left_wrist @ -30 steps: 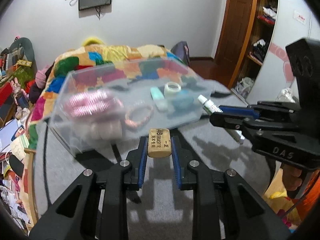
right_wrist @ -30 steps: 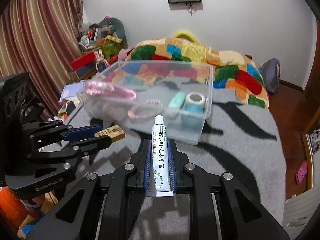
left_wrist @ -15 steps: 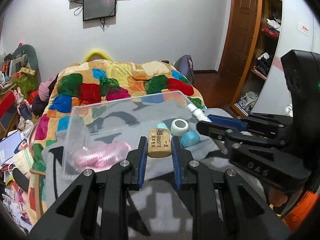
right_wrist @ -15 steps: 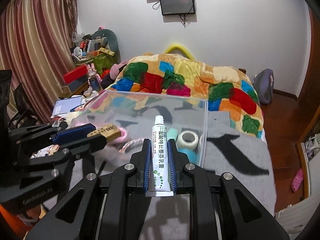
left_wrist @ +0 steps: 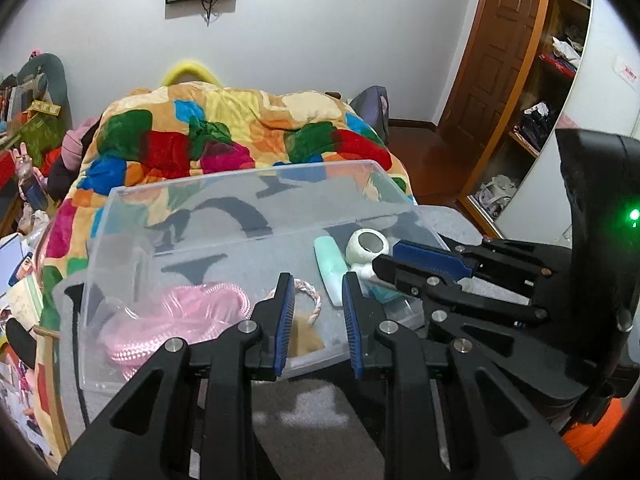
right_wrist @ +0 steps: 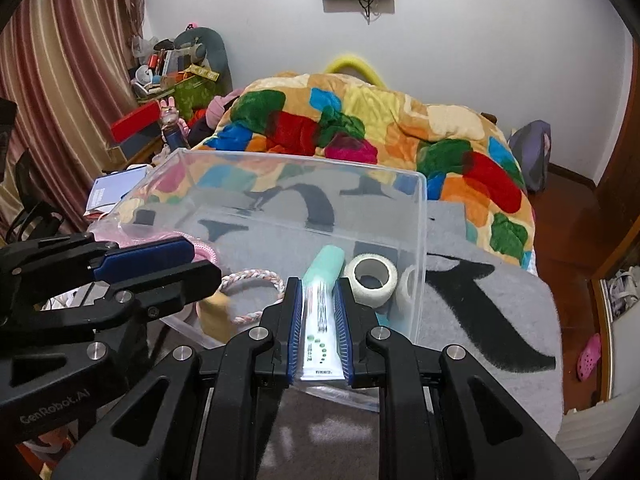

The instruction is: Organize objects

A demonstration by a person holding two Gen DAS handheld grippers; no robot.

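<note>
The left gripper [left_wrist: 318, 304] is spread open with nothing between its ribbed blue pads, and the blurry tan eraser [left_wrist: 306, 338] sits in the clear plastic bin [left_wrist: 240, 184] just below them. The right gripper [right_wrist: 318, 304] is clamped on a flat white ointment tube [right_wrist: 322, 344] over the bin's near edge. Inside are coiled pink rope [left_wrist: 176, 320], a braided bracelet [right_wrist: 250, 280], a mint tube [left_wrist: 330, 266] and a white tape roll [right_wrist: 371, 278].

White wall [left_wrist: 320, 40] behind a bed's patchwork quilt [left_wrist: 224, 140]; wooden door [left_wrist: 492, 52] right.
</note>
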